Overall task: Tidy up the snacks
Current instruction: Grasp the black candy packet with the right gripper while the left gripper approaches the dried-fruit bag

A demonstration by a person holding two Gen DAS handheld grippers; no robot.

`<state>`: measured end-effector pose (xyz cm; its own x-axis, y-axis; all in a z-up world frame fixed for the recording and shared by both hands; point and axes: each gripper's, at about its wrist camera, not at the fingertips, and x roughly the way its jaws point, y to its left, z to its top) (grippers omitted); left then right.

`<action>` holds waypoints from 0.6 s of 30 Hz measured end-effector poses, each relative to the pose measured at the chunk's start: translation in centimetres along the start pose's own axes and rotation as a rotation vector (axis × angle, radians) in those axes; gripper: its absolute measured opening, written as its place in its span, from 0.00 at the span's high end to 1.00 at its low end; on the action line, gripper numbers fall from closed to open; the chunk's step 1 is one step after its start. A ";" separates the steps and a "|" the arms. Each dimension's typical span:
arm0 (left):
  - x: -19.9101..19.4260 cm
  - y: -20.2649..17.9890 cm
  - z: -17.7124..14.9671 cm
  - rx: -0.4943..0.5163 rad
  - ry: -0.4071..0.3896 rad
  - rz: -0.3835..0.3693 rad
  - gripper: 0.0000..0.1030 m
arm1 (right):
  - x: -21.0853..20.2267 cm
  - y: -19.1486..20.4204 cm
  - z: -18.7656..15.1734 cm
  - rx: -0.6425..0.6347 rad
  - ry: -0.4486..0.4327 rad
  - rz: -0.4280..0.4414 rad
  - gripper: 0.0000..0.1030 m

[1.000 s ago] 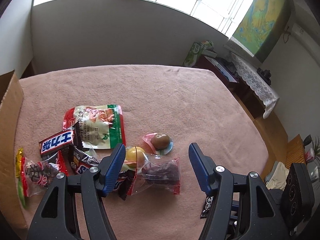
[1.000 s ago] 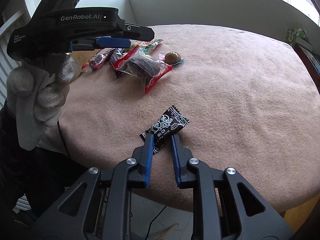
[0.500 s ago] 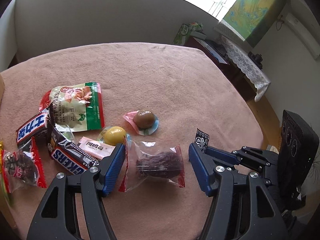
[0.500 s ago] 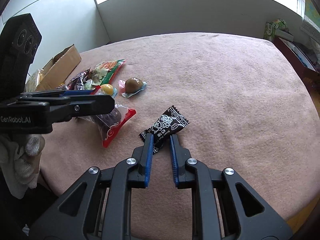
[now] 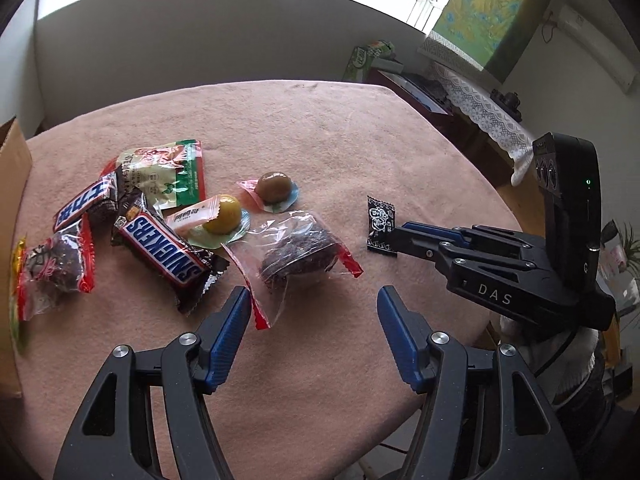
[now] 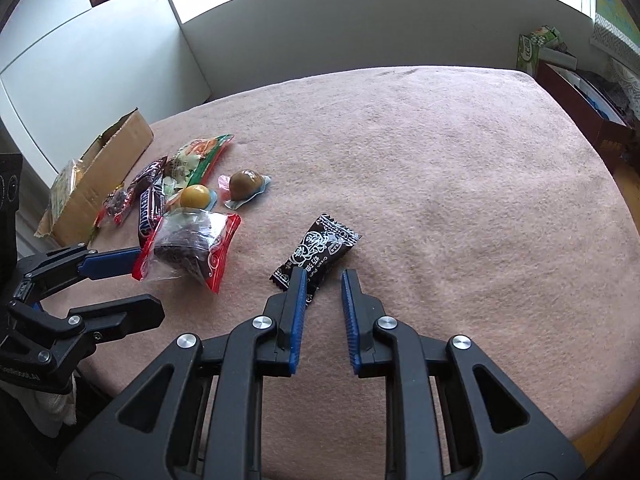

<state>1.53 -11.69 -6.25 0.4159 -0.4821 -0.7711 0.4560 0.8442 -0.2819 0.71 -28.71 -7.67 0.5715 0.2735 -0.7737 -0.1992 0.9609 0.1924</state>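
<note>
**Clerk:** Jaws, left wrist view, item one: left gripper [image 5: 313, 294] stands wide, nothing between its pads. State of the right?

**Checker:** Right gripper [image 5: 400, 235] comes in from 3 o'clock, drawn narrow and pinching the lower end of the black candy [image 5: 380, 222], which stands on edge off the pink cloth [image 5: 320, 120].

**Clerk:** Stock ahead of the left jaws?

**Checker:** Clear packet with red ends [image 5: 298, 254] at 12 o'clock, just beyond the tips and not touched. Snickers bar [image 5: 166, 254] at 10 o'clock, yellow ball sweet [image 5: 222, 214] and green-and-white pouch [image 5: 164, 176] behind it, brown ball sweet [image 5: 274, 188] further up at 12.

**Clerk:** Right wrist view?

**Checker:** Narrow gap again. The candy runs from the tips toward 12 o'clock, its tail tucked behind the left-hand finger. Cardboard box [image 6: 108, 168] at 10 o'clock, past the snack pile. Left gripper at 9 o'clock, one finger touching or just beside the packet's red edge.

**Clerk:** Step in hand?

**Checker:** Judged: carrying the candy while the left lines up on the packet. Next, the left should ease forward to straddle the packet's bulge before closing, and the right should keep its pinch toward the pile or box.
</note>
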 end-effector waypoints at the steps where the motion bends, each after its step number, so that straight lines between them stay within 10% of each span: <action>1: 0.2 0.1 0.1 -0.005 0.006 -0.002 0.38 | 0.0 0.1 0.0 -0.003 -0.001 -0.002 0.82; 11: 0.6 -2.8 -0.5 0.080 0.025 -0.061 0.38 | -0.1 -0.5 0.2 0.022 -0.002 0.007 0.81; 15: -1.5 -1.4 0.2 0.050 -0.046 -0.007 0.38 | -0.1 -0.3 0.4 0.020 -0.011 0.020 0.44; 18: -2.1 -0.3 1.0 0.029 -0.082 0.028 0.38 | 0.2 0.3 0.7 0.002 -0.014 0.005 0.42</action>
<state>1.33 -11.17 -3.94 0.4912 -0.4773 -0.7286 0.4652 0.8509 -0.2439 1.28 -28.32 -7.31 0.5814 0.2791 -0.7642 -0.2005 0.9595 0.1979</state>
